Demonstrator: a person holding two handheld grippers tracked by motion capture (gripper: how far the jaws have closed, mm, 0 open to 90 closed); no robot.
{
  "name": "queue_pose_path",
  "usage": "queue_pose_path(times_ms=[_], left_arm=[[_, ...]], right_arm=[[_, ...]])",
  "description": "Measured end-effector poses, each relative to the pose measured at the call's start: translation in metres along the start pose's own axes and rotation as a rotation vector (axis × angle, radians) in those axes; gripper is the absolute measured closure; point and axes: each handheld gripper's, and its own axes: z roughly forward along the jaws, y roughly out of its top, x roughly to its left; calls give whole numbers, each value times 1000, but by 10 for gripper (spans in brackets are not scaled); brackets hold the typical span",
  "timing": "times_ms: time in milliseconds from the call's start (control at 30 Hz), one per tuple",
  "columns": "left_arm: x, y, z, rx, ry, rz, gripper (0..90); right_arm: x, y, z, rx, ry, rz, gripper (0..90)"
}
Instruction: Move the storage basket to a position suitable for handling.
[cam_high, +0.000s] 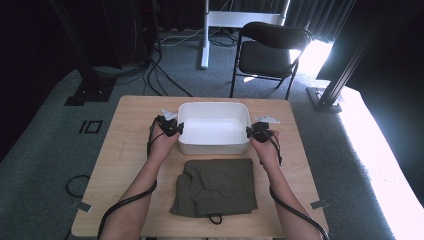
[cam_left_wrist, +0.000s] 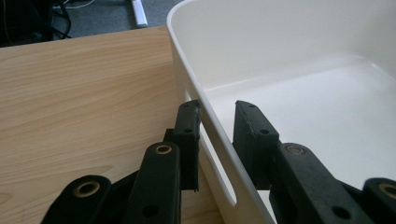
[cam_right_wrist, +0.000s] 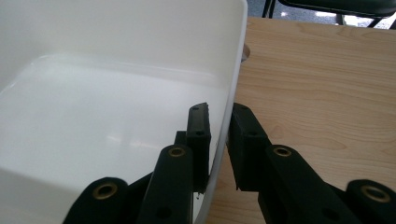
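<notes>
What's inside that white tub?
Nothing: the tub is bare inside. One jaw of each gripper, left and right, dips inside over a side wall.

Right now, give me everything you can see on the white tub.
The white tub is a rectangular, smooth container with rounded corners; it looks like plastic. It is empty and stands upright on the wooden table, just beyond the folded olive garment. A handle slot is cut into its left end wall. The left tool clamps that wall, one jaw outside, one inside; the right tool clamps the opposite end wall the same way.
</notes>
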Motion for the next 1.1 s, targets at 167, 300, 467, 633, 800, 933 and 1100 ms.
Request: queue_pose_path(times_ms=[167,300,467,633,800,933,1100], left_arm=[[-11,4,6,2,-9,5,731],[-20,6,10,2,-16,6,730],[-30,11,16,14,-23,25,730],[-39,15,21,26,-31,43,730],[-51,20,28,27,-46,47,730],[-61,22,32,25,-59,54,727],[-67,23,34,25,-59,62,724]], right_arm=[[-11,-1,-3,0,-10,12,797],[-21,-2,-5,-1,-14,21,798],[-31,-4,-10,3,-28,27,798],[-41,-7,-14,5,-34,38,796],[-52,-9,-18,10,-43,54,797],[-62,-10,-22,9,-57,63,802],[-71,-12,-25,10,-64,75,805]])
